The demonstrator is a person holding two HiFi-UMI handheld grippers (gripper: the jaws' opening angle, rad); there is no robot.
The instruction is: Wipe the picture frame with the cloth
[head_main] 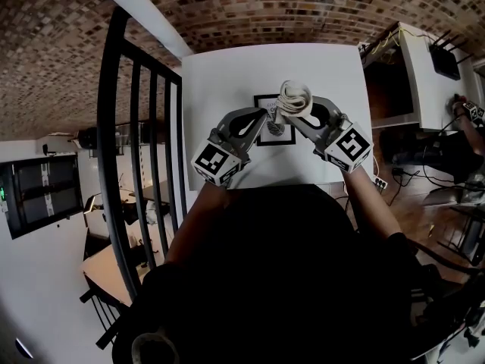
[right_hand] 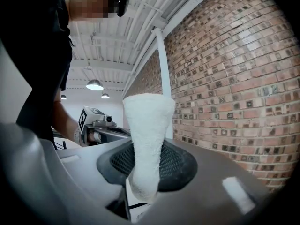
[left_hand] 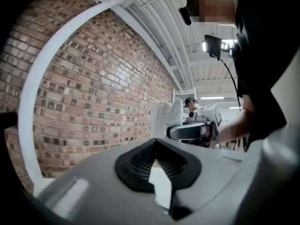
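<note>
A small black picture frame with a dark print lies flat on the white table. Above its top edge my right gripper is shut on a bunched cream cloth; in the right gripper view the cloth stands up between the pads. My left gripper hovers over the frame's left side, jaws together with nothing between them. The two grippers point at each other: the left gripper view shows the right gripper with the cloth.
A brick wall runs behind the table. A black metal railing stands to the left. At the right is a white shelf unit with cables and devices, and another person's hand beyond it.
</note>
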